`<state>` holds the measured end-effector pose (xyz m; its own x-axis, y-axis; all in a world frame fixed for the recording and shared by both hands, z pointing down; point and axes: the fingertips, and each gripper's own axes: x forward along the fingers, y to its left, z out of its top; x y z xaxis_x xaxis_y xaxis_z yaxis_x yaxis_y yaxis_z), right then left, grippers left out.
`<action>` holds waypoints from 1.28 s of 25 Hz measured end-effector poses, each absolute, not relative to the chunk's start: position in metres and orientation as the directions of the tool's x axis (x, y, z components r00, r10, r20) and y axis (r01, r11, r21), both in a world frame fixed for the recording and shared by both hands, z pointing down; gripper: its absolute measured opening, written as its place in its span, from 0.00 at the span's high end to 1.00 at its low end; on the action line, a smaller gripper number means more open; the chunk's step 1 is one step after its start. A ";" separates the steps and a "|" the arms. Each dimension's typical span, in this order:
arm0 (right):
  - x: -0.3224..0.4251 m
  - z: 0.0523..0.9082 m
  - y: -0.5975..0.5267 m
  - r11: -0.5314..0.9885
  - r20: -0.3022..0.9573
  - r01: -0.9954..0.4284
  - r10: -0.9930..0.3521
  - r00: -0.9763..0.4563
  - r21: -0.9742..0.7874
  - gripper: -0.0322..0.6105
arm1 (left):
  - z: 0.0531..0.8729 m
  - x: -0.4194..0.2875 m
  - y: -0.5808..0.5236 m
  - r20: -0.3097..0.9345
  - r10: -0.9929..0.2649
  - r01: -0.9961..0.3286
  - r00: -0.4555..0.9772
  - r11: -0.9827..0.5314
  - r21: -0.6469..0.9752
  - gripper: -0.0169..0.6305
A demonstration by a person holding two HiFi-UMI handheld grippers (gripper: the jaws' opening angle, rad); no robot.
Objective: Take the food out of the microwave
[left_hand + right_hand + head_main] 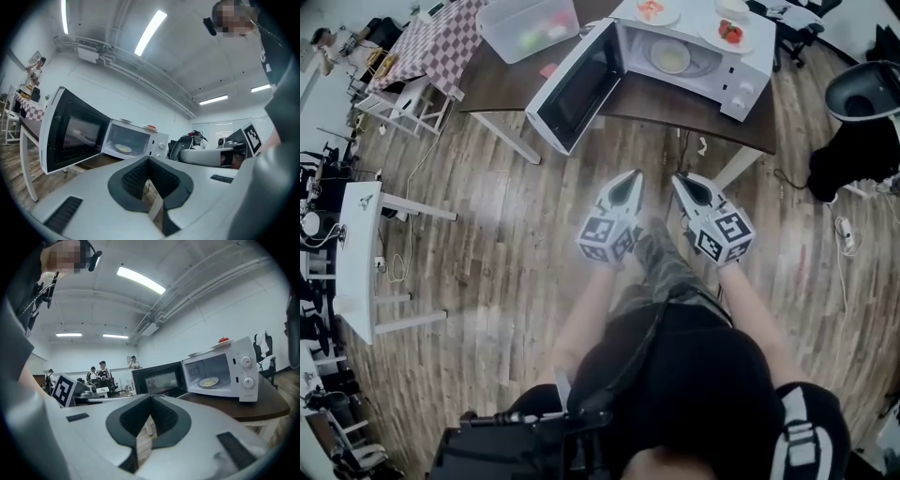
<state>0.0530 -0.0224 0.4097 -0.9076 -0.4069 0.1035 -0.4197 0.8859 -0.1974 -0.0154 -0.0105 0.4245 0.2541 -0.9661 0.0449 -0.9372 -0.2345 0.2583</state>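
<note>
Left gripper (632, 178) has its jaws pressed together with nothing between them, and it hangs over the wooden floor (516, 244), short of the table (506, 89). Just beside it, the right gripper (680, 180) is closed in the same way and also empty. Both point toward the microwave (741, 70) and stand well apart from it.

On the dark table, at the left, stands a clear plastic bin (511, 23) holding a few green and red items (539, 33) too small to name. Next to it the microwave door (577, 89) is swung wide open to the left. Inside the lit cavity a plate (670, 58) sits on the floor of the oven, carrying a pale yellow food (124, 149); neither gripper touches it.

Two more plates rest on the microwave's top: the left plate (657, 11) bears orange-red pieces, and the right plate (727, 36) holds bright red ones.
</note>
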 end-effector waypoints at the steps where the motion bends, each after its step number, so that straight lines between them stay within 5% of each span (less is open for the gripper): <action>1: 0.049 0.409 -0.028 0.888 0.099 -0.419 -0.407 -0.908 -0.189 0.95 | 0.424 -0.018 -0.017 0.042 -0.966 -0.936 0.255 -0.236 0.260 0.97; 32: -0.034 0.456 -0.239 0.805 0.153 -0.544 -0.522 -0.839 -0.237 0.95 | 0.457 -0.077 -0.241 0.091 -0.915 -0.893 0.393 -0.357 0.274 0.97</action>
